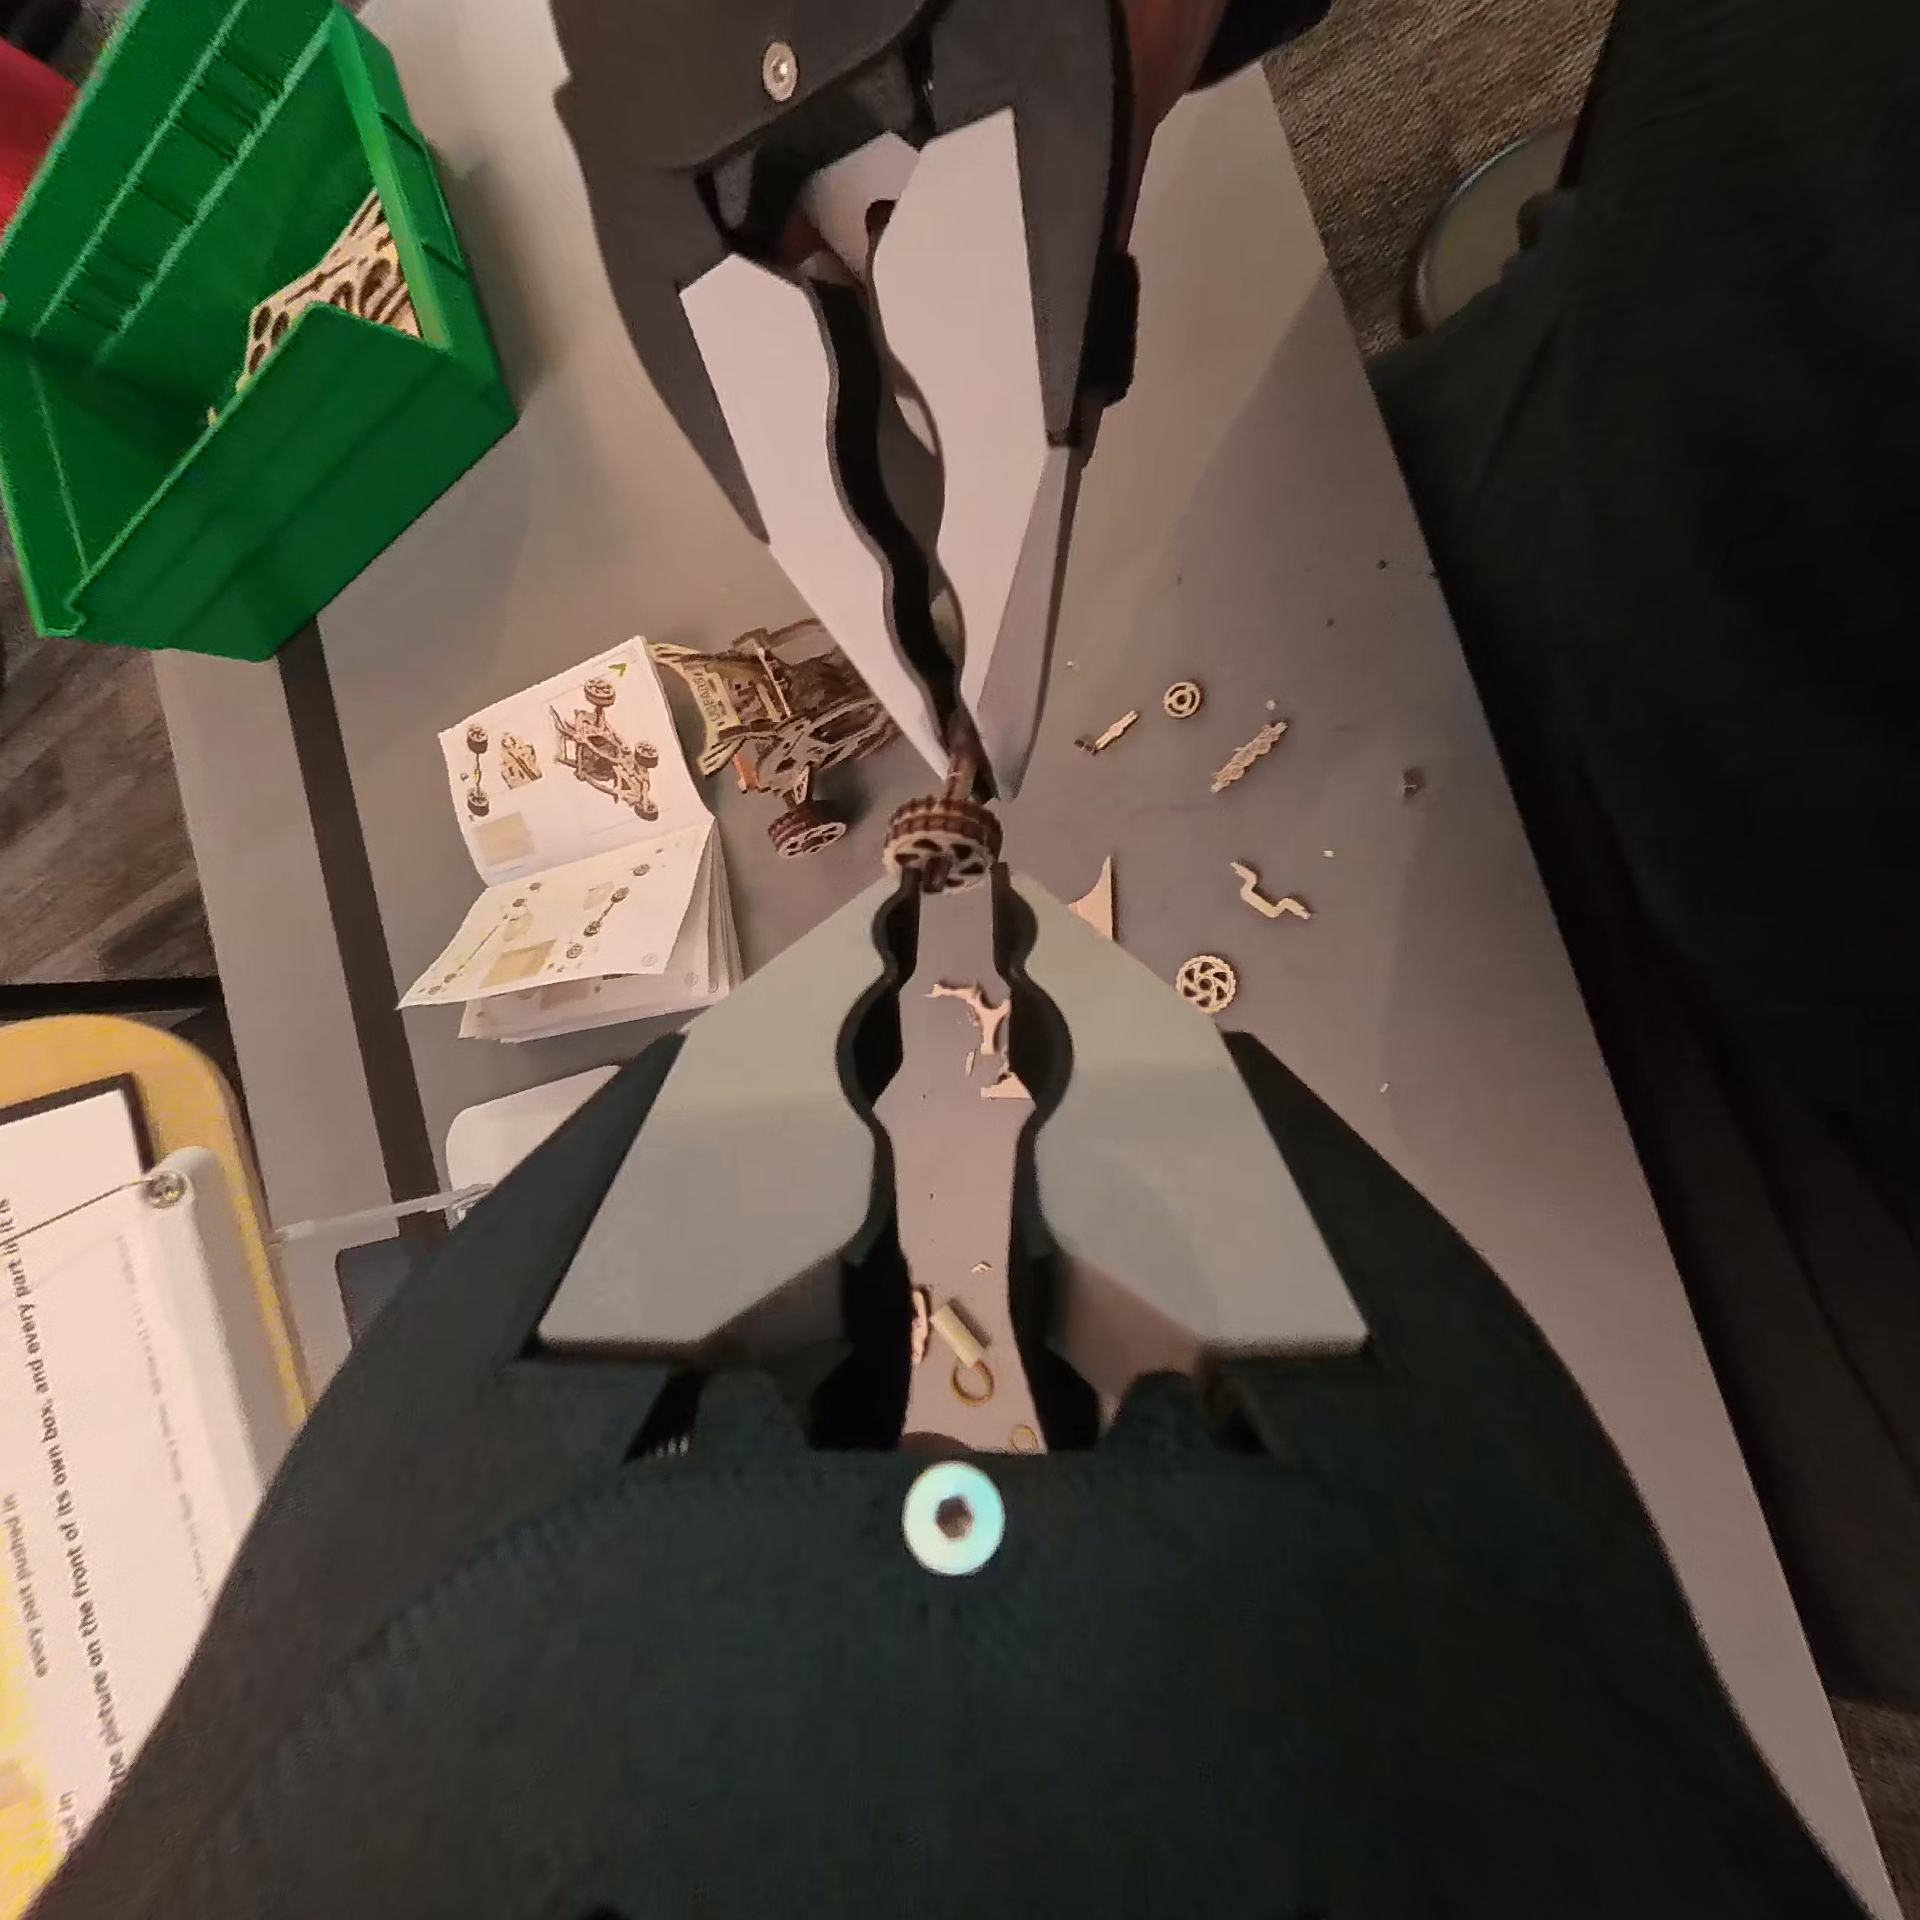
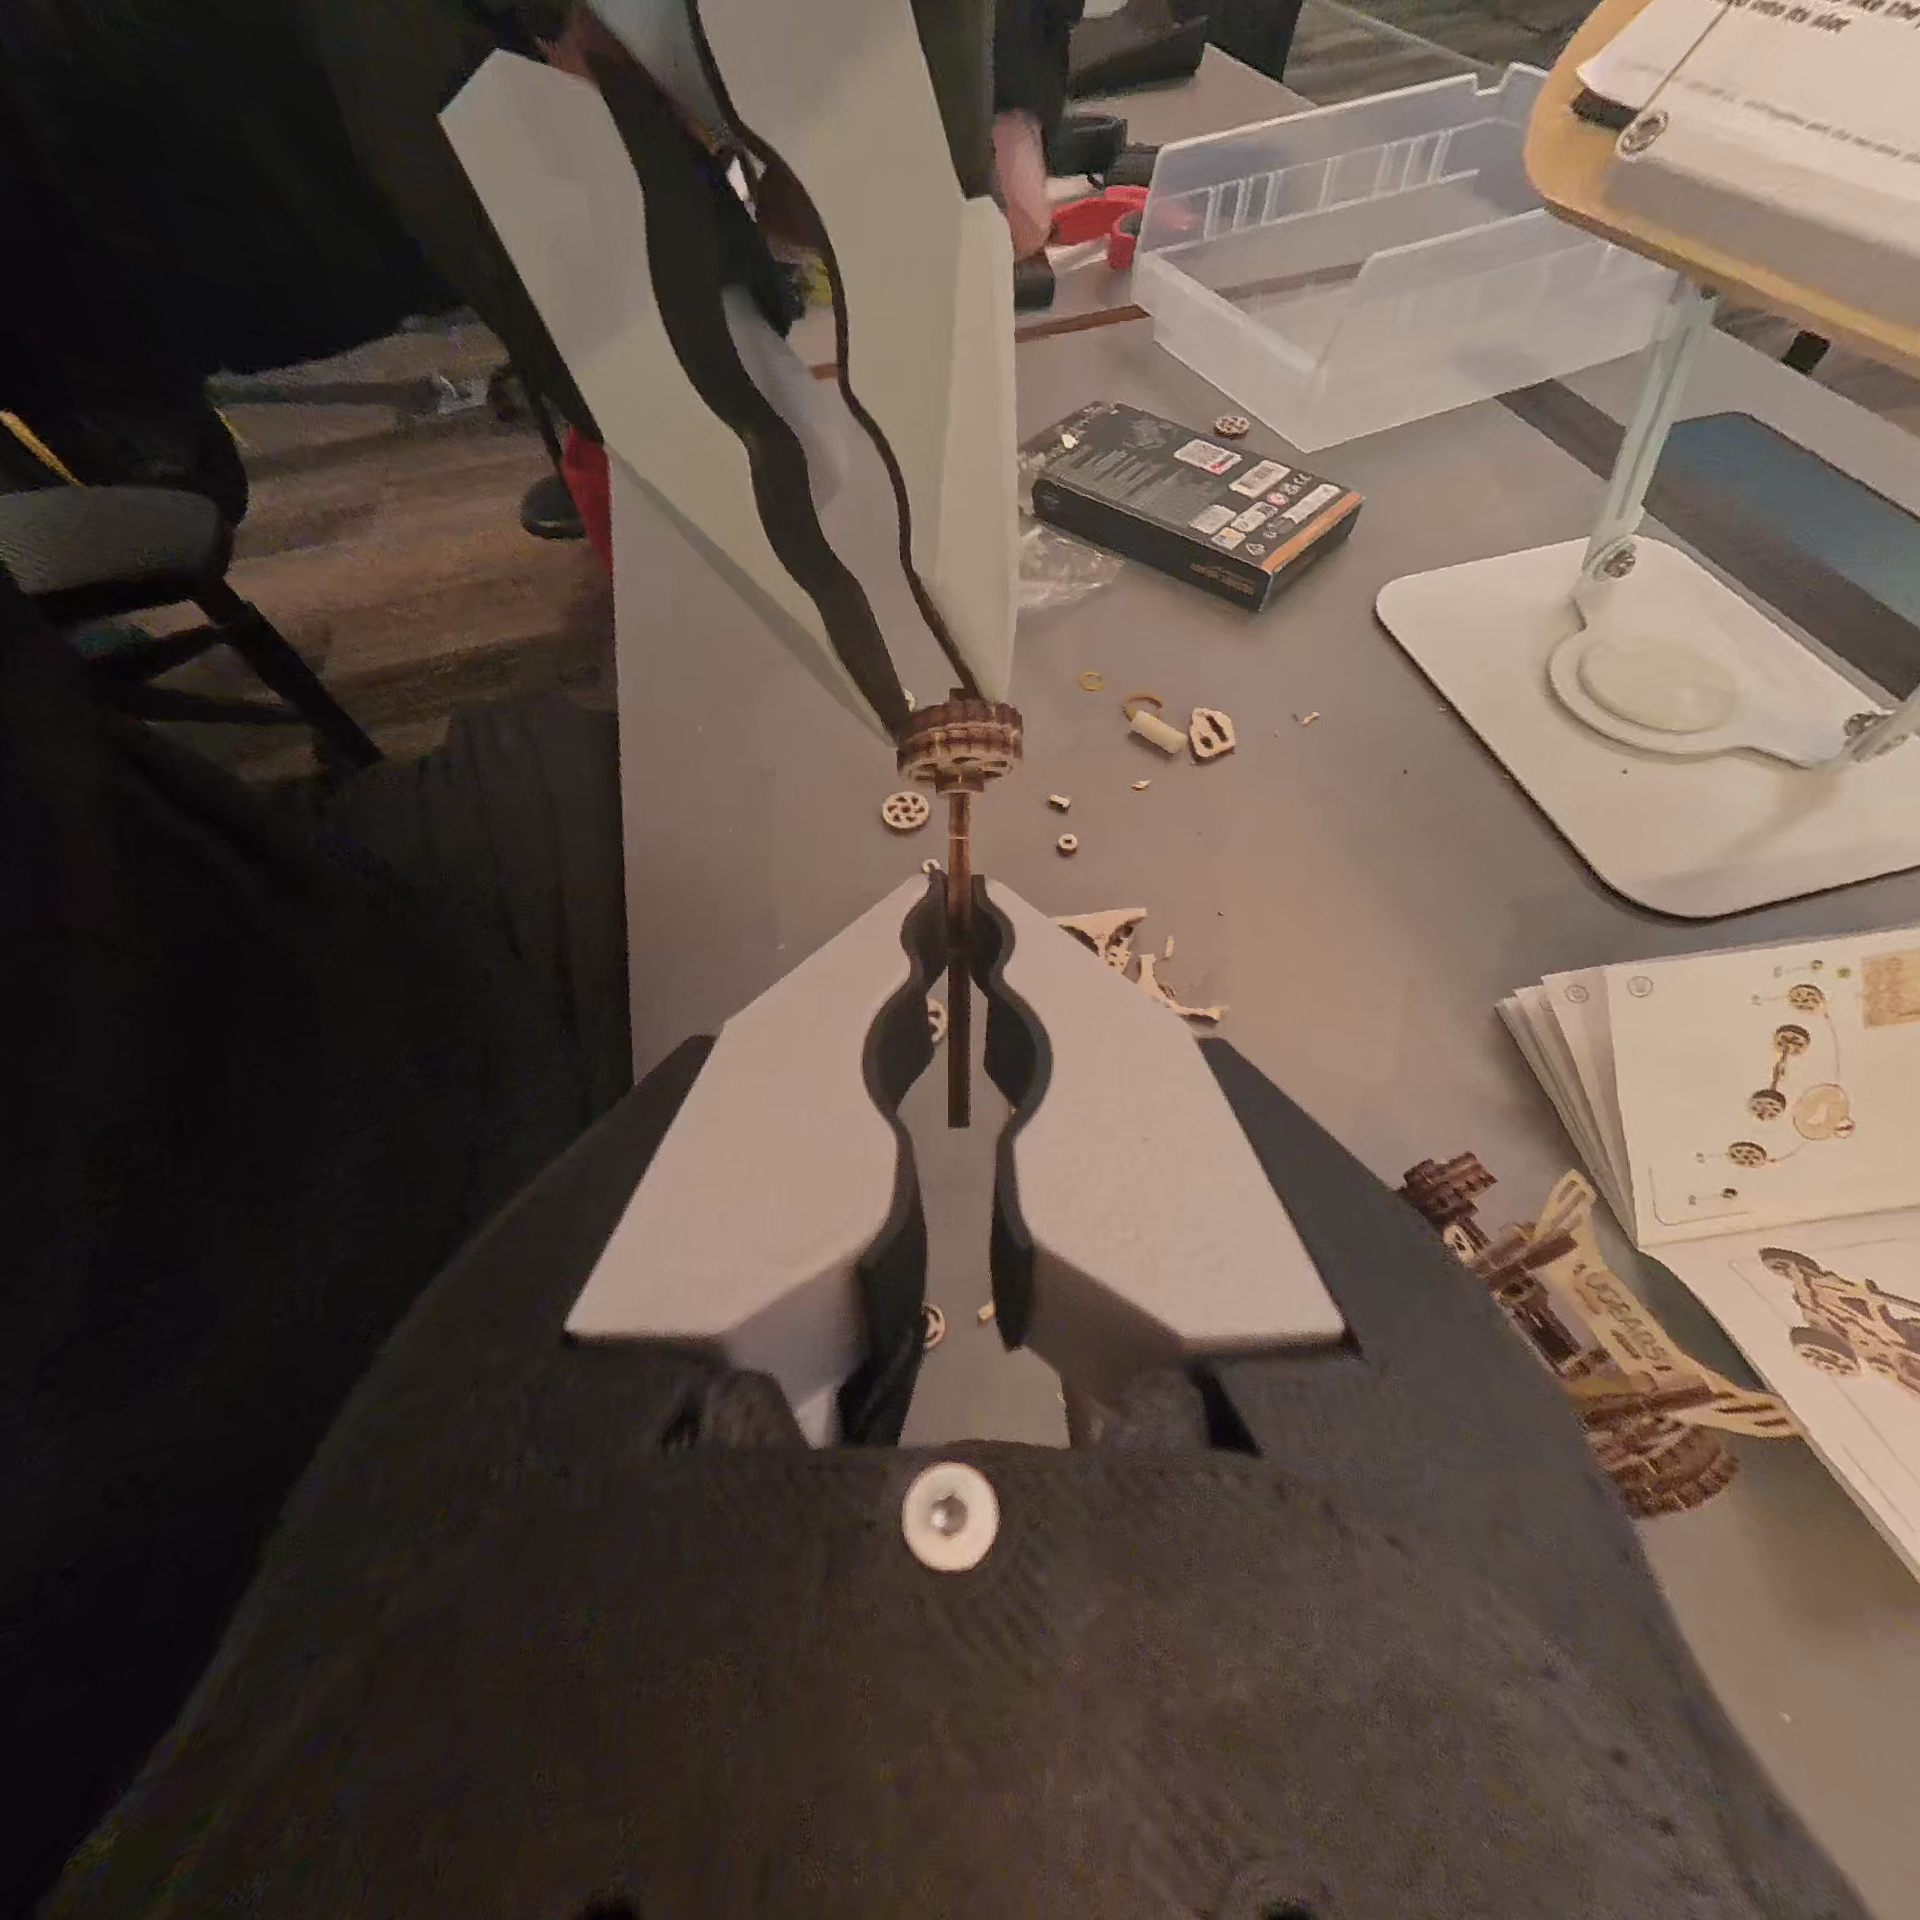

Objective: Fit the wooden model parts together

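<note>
In the left wrist view my left gripper (image 1: 943,883) is shut on a small toothed wooden wheel (image 1: 943,840), held at its fingertips above the grey table (image 1: 1195,582). My right gripper (image 1: 971,774) comes down from above, tip to tip with it. In the right wrist view my right gripper (image 2: 956,899) is shut on a thin wooden axle stick (image 2: 957,1039) that runs back between its fingers. The stick's front end meets the hub of the wheel (image 2: 958,740), which the left gripper (image 2: 951,712) holds from above.
A partly built wooden car (image 1: 790,748) lies beside an open instruction booklet (image 1: 582,852). Loose wooden parts (image 1: 1247,758) and scraps are scattered on the table. A green bin (image 1: 239,343), a black box (image 2: 1195,509), a clear bin (image 2: 1351,270) and a white stand (image 2: 1662,675) stand around. The tips of both grippers are at nearly the same place.
</note>
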Available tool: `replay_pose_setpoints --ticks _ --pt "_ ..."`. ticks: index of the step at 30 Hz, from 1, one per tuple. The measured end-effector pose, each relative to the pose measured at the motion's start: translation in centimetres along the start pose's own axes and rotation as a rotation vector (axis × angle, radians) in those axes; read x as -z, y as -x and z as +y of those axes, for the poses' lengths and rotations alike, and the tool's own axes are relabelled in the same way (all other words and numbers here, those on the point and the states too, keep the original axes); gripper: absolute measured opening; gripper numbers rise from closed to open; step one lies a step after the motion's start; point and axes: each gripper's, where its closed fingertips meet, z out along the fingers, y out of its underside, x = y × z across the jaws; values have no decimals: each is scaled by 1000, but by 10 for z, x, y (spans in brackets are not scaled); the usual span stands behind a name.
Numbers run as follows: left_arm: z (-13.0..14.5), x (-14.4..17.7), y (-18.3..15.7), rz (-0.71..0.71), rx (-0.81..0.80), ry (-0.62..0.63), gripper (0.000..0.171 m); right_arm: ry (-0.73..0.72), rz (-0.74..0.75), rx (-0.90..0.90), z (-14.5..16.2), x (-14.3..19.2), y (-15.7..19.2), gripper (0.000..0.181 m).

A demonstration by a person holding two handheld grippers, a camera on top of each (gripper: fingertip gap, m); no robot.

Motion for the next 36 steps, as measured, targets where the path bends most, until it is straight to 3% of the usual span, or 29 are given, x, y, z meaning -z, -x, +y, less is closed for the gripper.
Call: replay_pose_setpoints --ticks 5,13,16,21,27,30,33,36 --pt "-2 13 5 19 -3 -16 18 -39 -32 -2 -4 3 3 0" --pt "-14 6 -9 174 43 -89 15 3 -17 115 -2 2 11 0" --pt "-26 8 -8 171 88 -176 15 -1 -23 112 -3 1 14 0" --pt "-25 13 -9 142 111 -195 14 -16 -34 91 -7 1 16 0" --pt "6 9 -10 85 306 -178 23 -14 -18 49 4 9 6 0" --pt "24 -14 -27 107 443 -161 24 -40 -32 16 9 9 4 0" --pt "61 -52 -57 124 492 1 25 -36 -27 5 19 9 2 0" --pt "83 -80 -75 127 541 52 26 -44 -32 -26 29 9 0 0"
